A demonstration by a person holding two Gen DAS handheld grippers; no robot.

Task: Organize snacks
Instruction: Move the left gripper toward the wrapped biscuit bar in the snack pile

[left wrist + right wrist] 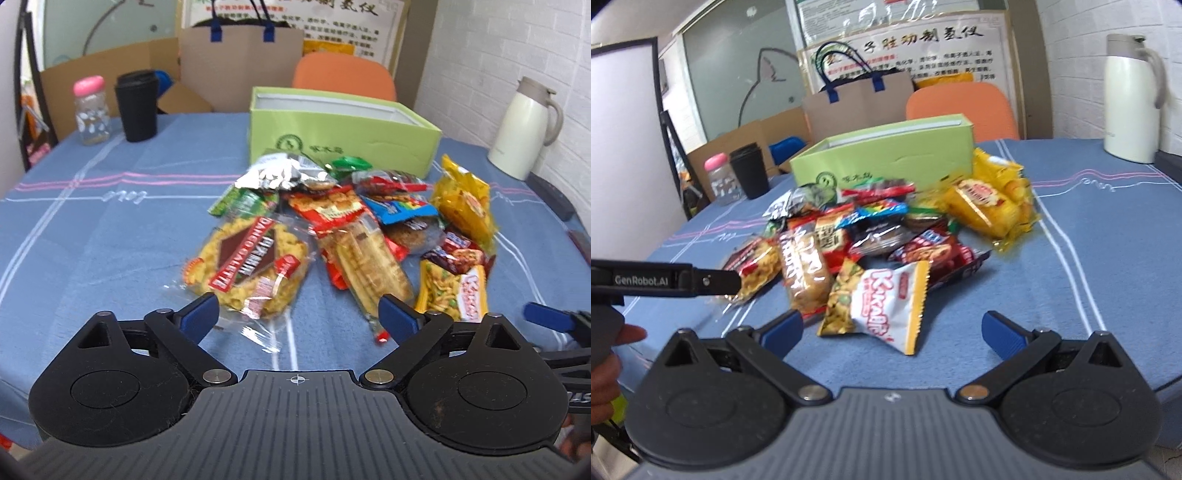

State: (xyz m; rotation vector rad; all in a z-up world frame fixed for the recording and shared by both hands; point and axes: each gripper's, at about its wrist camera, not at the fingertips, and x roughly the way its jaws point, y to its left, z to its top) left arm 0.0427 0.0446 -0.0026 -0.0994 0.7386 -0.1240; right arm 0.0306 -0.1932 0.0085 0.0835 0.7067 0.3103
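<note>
A pile of snack packets [351, 221] lies on the blue tablecloth in front of an open green box [343, 129]. My left gripper [299, 317] is open and empty, its jaws just short of a clear pack of yellow noodle snack [251, 262] and a long biscuit pack [369, 266]. My right gripper [892, 328] is open and empty, just before a white and yellow packet [882, 299]. The pile [886, 229] and the green box [886, 155] also show in the right wrist view, with the left gripper's body [665, 282] at the left.
A pink-capped bottle [90, 109] and a black cup [136, 105] stand at the far left. A white thermos jug [524, 129] stands at the far right. An orange chair [343, 75], a paper bag [240, 59] and cardboard boxes are behind the table.
</note>
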